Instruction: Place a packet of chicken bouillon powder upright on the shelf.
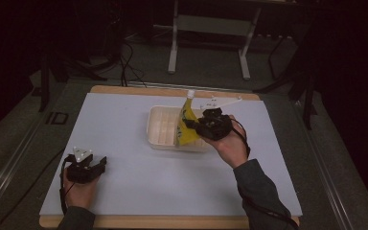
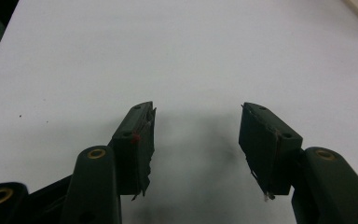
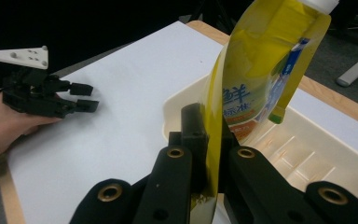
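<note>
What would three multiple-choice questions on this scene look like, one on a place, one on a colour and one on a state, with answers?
1. Where is the pouch?
A. Over the white tray
B. Flat at the table's left edge
C. On the floor

2. What is the pouch's main colour?
A. Red
B. Yellow
C. Black

3. How do the jaws of the left gripper stand?
A. Shut on the pouch
B. Shut on the tray
C. Open, nothing between them

Answers:
1 A, the high view shows the right gripper holding the pouch upright above the tray.
2 B, the right gripper view shows a yellow body under a white cap.
3 C, the left gripper view shows bare white table in the gap.
</note>
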`<act>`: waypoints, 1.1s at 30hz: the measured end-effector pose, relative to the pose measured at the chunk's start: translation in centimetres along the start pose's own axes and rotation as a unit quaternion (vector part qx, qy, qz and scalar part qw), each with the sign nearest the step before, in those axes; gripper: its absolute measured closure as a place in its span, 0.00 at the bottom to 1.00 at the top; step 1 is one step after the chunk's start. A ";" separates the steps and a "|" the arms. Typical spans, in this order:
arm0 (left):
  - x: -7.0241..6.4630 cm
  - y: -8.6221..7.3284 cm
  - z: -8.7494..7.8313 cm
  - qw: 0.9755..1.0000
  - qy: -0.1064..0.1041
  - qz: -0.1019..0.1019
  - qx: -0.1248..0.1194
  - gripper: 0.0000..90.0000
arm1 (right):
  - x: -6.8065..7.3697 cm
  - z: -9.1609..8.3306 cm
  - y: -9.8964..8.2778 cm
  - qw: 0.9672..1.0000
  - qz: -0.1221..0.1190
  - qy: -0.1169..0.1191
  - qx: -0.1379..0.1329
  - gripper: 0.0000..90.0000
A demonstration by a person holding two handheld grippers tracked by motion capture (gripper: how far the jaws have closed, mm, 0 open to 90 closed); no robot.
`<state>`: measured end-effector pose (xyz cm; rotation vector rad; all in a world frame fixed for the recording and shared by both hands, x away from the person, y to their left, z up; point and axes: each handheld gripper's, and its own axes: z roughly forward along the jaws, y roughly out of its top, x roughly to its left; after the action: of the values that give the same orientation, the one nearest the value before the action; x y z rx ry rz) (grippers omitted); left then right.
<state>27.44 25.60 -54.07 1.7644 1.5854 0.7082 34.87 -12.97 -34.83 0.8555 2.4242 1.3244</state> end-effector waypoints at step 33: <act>0.0 0.0 0.0 1.000 -0.001 0.000 0.000 0.50 | -0.8 2.1 0.8 0.999 0.024 -0.021 0.016 1.00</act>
<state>27.46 25.61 -54.08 1.7650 1.5847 0.7052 36.83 -11.64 -35.37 0.9473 2.4121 1.2742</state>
